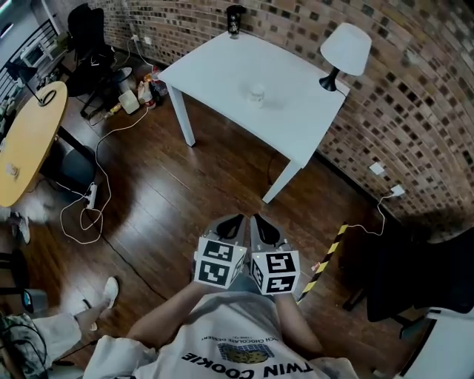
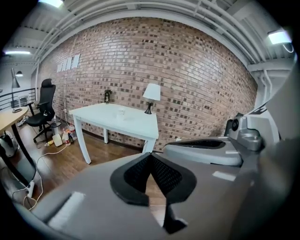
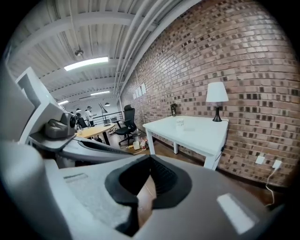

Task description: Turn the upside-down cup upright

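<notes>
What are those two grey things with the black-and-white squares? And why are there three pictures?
A person holds two grabbing tools, one in each hand. The left gripper and the right gripper each have two jaws that pinch. Both are shut and hold nothing. The squared cubes are part of them. One picture comes from a camera on the person's head, looking down. The other two come from cameras riding on each gripper. Ahead stands a white table. On it are a small cup, a lamp and a dark thing at the far edge. The grippers are far from the cup.
</notes>
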`<state>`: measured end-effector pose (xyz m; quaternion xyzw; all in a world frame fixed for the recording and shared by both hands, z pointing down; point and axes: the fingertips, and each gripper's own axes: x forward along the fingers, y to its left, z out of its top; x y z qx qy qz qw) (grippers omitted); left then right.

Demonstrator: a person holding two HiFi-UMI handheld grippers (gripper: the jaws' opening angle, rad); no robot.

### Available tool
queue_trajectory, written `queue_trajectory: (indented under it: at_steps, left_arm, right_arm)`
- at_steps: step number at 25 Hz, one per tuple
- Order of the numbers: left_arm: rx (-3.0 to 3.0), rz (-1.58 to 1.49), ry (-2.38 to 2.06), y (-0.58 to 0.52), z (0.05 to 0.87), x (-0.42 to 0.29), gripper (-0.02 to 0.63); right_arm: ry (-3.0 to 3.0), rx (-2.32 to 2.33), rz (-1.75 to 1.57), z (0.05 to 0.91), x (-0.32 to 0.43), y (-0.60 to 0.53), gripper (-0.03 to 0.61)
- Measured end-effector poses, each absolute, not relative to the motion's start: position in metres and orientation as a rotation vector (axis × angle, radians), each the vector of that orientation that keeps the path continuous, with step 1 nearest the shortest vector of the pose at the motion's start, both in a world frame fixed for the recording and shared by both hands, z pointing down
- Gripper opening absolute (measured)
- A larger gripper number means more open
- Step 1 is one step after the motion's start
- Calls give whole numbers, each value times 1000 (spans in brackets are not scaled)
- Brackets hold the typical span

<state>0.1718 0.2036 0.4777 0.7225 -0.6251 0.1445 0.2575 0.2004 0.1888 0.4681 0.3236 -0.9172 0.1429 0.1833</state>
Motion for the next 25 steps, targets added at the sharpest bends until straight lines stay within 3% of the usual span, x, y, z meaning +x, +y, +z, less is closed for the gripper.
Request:
queue_trajectory:
  at_steps: [14,25]
  left_arm:
    - [1972,411,-1761,61,464,136,6]
    - [2038,396,-1680,-49,476,69,6]
  right_arm:
    - [-2668,908,376,452,163,47,8]
    - [-2602,969,338,465,93,-58,28]
